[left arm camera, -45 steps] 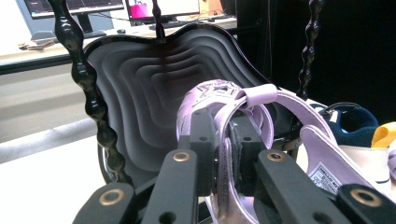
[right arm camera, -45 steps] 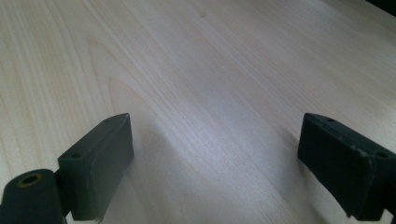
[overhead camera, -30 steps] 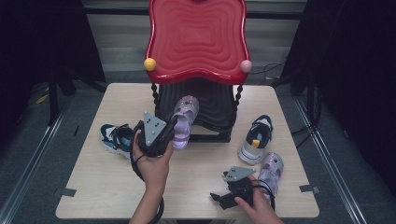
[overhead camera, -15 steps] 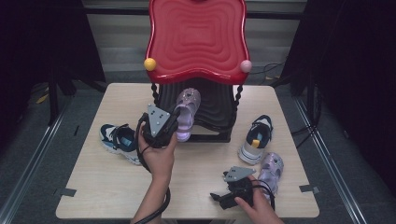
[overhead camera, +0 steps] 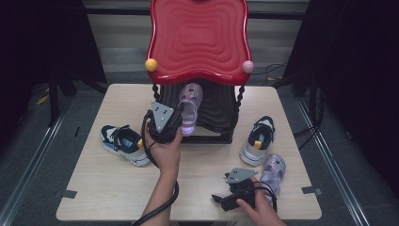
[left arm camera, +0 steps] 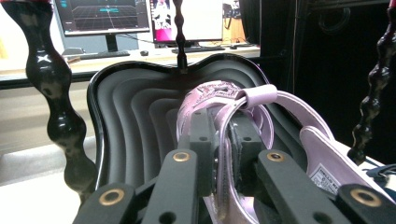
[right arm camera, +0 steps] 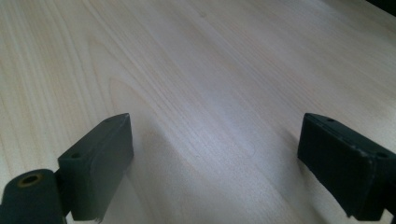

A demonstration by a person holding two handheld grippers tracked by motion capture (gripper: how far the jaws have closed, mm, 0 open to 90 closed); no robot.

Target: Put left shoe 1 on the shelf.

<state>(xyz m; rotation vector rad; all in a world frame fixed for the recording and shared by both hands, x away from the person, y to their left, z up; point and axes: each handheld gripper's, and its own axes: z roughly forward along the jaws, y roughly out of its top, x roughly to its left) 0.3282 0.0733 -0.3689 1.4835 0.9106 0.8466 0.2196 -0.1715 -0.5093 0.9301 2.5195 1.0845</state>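
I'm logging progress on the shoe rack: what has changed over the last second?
The left gripper, shut on the pink sandal, has carried it further onto the rack's black lower shelf. The right gripper stays open over the table; the other shoes have not moved.

Recording lab or studio setup, not a home. Black curtains (overhead camera: 357, 84) hang on both sides of the pale wooden desk (overhead camera: 108, 188). Beyond the desk, computer monitors (left arm camera: 100, 16) stand on a long bench; behind it, loose cables (overhead camera: 275, 70) lie on grey flooring.
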